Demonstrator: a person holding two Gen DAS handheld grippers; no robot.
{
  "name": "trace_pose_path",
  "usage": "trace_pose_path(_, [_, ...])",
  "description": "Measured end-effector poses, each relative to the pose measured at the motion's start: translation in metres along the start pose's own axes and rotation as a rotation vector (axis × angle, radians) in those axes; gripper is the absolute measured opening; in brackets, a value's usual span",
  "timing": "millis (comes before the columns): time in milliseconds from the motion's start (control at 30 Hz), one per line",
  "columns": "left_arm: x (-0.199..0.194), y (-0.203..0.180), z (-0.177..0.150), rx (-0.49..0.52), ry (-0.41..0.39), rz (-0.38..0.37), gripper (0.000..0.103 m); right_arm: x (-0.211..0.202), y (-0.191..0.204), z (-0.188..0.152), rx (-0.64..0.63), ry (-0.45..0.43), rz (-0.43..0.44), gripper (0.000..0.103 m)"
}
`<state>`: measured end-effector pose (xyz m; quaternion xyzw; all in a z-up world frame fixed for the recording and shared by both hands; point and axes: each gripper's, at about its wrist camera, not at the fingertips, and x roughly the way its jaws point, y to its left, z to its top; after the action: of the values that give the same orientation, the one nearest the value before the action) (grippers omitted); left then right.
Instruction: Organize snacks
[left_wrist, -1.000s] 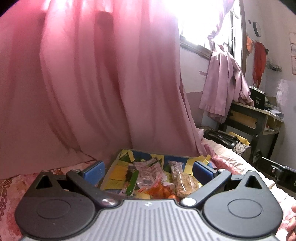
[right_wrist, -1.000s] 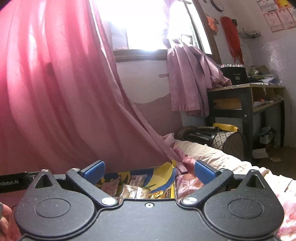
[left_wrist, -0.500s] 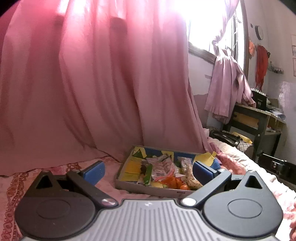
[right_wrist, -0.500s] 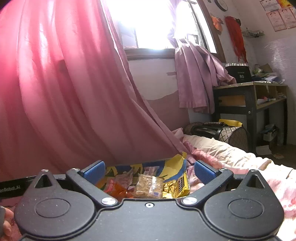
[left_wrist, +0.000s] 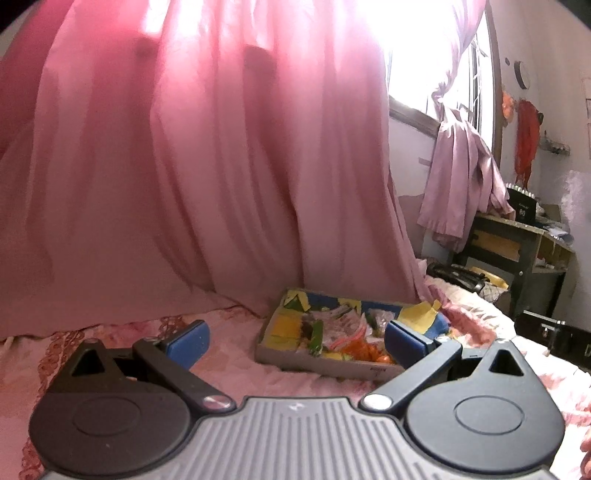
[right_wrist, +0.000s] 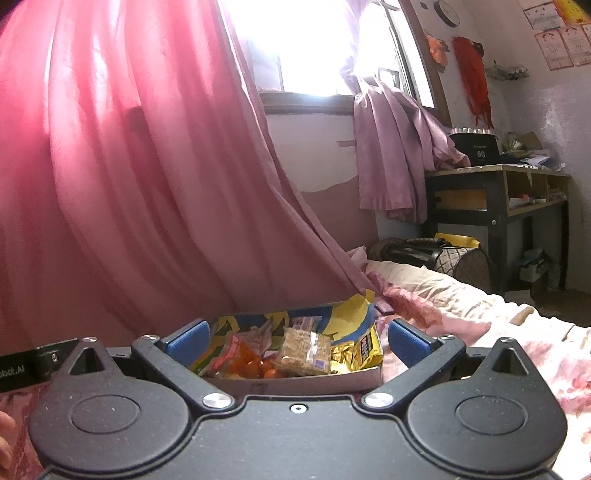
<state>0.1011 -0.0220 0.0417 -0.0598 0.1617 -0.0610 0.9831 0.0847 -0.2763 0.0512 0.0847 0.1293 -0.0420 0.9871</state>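
Pink curtain (left_wrist: 207, 192) draped just behind snack tray (left_wrist: 321, 363)

I see a bed (left_wrist: 236, 354) with a pink flowered cover. A shallow box (left_wrist: 325, 363) full of snacks (right_wrist: 303, 350) lies directly on it, near the pink curtain (left_wrist: 207, 184), whose lower edge rests on the bed too.

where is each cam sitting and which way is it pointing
Left wrist: on the left gripper, low over the pink bedspread, facing the snack tray and pink curtain; both blue fingers show, spread apart.
Right wrist: on the right gripper, right behind the tray, facing the window and desk; open fingers and a fingertip at the left edge show.
Shared: tray, curtain, desk.
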Motion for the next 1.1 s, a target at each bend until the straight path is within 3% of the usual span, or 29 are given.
trace_pose_path(1100, [-0.054,0.01,-0.027,0.016,0.035,0.04,0.103,-0.054,0.018,-0.026,-0.019,0.061,0.011,0.102])
